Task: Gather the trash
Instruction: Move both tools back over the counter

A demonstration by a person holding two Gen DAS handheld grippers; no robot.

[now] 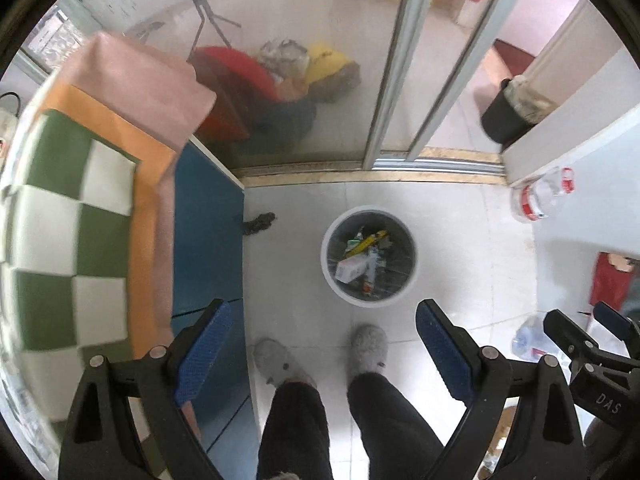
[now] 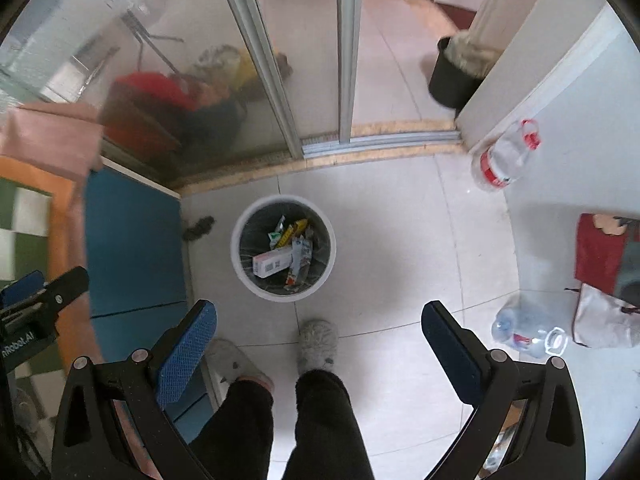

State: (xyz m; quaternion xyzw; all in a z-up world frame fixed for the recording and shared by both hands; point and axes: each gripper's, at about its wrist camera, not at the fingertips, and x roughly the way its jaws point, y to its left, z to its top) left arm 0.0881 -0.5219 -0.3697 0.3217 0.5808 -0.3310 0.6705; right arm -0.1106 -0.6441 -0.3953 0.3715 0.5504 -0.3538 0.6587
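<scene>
Both wrist cameras hang high, looking straight down at the floor. Each frames the white bin (image 1: 370,258) (image 2: 283,249) mid-frame, far below, with the person's slippers (image 1: 370,348) (image 2: 318,344) at lower centre.

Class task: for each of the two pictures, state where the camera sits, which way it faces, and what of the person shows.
Left wrist: on the left gripper, facing down at the trash bin; slippers, legs and the right gripper show.
Right wrist: on the right gripper, facing down at the trash bin; legs and the left gripper show.
Shared: bin, blue cabinet, sliding door.
</scene>
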